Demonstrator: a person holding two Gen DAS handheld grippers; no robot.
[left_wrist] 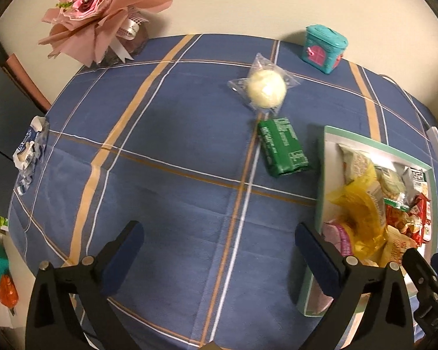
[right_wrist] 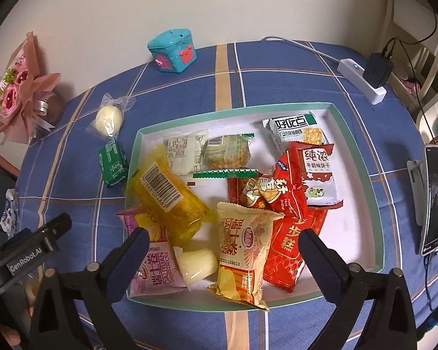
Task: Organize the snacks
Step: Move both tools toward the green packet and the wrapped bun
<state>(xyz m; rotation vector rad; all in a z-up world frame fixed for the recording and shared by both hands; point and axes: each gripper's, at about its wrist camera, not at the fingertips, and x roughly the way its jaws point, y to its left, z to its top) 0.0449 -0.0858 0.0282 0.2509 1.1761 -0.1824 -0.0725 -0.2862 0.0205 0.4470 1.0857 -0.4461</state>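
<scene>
A green-rimmed white tray (right_wrist: 353,134) holds several snack packets; it also shows in the left wrist view (left_wrist: 325,157). A round white bun in clear wrap (left_wrist: 266,88) and a green packet (left_wrist: 283,151) lie on the blue cloth left of the tray; both show in the right wrist view, bun (right_wrist: 108,120) and green packet (right_wrist: 114,164). My left gripper (left_wrist: 219,250) is open and empty above the cloth, left of the tray. My right gripper (right_wrist: 223,250) is open and empty above the tray's near end, over a tan packet (right_wrist: 242,245).
A teal toy box (left_wrist: 325,48) and a pink bouquet (left_wrist: 102,8) stand at the table's back. A blue-white wrapper (left_wrist: 29,151) lies at the left edge. A power strip with charger (right_wrist: 365,78) and a phone on a stand (right_wrist: 433,198) sit right of the tray.
</scene>
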